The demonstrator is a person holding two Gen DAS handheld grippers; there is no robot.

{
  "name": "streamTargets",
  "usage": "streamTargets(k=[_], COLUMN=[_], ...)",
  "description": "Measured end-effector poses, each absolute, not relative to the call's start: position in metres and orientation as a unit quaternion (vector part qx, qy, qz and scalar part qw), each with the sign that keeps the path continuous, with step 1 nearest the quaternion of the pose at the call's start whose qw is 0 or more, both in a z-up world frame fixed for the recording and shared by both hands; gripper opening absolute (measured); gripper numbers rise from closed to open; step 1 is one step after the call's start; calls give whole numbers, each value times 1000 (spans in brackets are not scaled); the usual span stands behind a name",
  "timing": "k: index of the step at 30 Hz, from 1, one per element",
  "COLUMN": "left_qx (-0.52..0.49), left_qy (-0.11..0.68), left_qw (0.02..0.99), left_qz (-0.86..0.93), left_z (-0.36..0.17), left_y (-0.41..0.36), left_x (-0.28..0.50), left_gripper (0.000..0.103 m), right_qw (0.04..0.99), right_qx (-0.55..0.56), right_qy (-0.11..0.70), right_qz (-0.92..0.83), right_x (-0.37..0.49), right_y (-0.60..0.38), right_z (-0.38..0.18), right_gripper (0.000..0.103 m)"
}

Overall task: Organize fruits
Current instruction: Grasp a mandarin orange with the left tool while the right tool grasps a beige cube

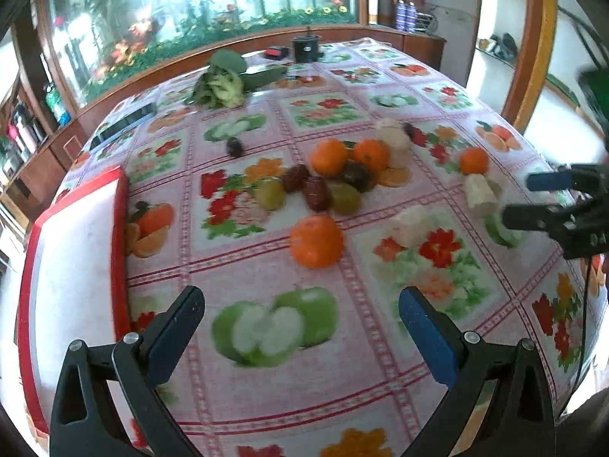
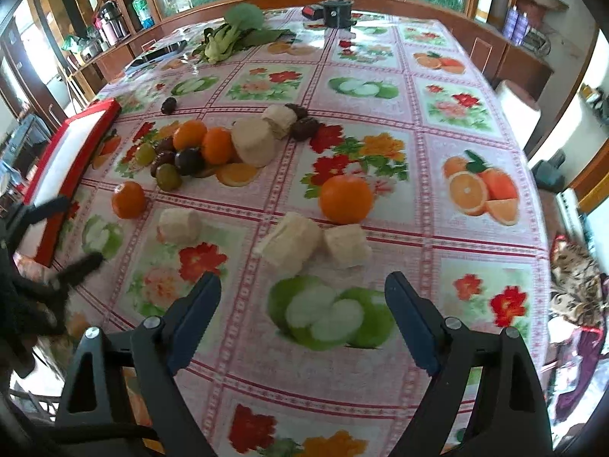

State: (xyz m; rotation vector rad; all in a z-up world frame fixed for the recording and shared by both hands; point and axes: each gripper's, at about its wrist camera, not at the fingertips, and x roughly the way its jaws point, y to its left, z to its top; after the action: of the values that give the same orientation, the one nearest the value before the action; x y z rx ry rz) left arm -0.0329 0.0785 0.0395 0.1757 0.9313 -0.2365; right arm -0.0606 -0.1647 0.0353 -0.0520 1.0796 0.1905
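On the flowered tablecloth (image 2: 380,87), loose round oranges (image 2: 345,198) and pale cut chunks (image 2: 291,240), apart from red-rimmed white tray (image 1: 76,251). Left gripper (image 1: 300,316), right gripper (image 2: 303,297): both wide, empty. Likely to roll if nudged.

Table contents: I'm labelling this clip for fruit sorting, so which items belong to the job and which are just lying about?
Belongs to the job:
oranges
green grapes
dark dates
pale peeled chunks
red-rimmed tray
left tool, open
right tool, open

Just lying about:
leafy greens
black pot
phone
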Motion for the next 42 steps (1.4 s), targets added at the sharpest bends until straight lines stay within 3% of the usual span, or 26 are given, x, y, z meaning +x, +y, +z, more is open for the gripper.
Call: streamTargets(k=[7, 13, 15, 18, 26, 33, 37, 42], left_qx=[-9, 25, 38, 32, 13, -14, -24, -33], left_qy=[503, 511, 517, 517, 516, 519, 520, 515], left_qw=[857, 849, 846, 847, 849, 848, 848, 850], left_qz=[-113, -129, -126, -120, -113, -108, -105, -109], left_z=[33, 26, 18, 15, 18, 19, 17, 16], left_y=[101, 69, 61, 63, 69, 89, 101, 107], left_x=[1, 10, 17, 21, 13, 0, -10, -14], left_gripper=[92, 82, 57, 38, 35, 35, 35, 35], right_qw=[852, 850, 848, 848, 844, 827, 814, 807], right_qx=[-5, 8, 15, 24, 44, 4, -12, -24], right_qy=[516, 520, 521, 518, 501, 519, 543, 553], right_qz=[84, 87, 94, 110, 183, 215, 206, 204], right_x=[-71, -74, -75, -79, -75, -44, -25, -16], right_y=[-186, -191, -192, -189, -151, -84, -67, -62], right_z=[33, 30, 32, 40, 58, 37, 20, 8], right_gripper=[88, 88, 88, 88, 88, 86, 71, 29])
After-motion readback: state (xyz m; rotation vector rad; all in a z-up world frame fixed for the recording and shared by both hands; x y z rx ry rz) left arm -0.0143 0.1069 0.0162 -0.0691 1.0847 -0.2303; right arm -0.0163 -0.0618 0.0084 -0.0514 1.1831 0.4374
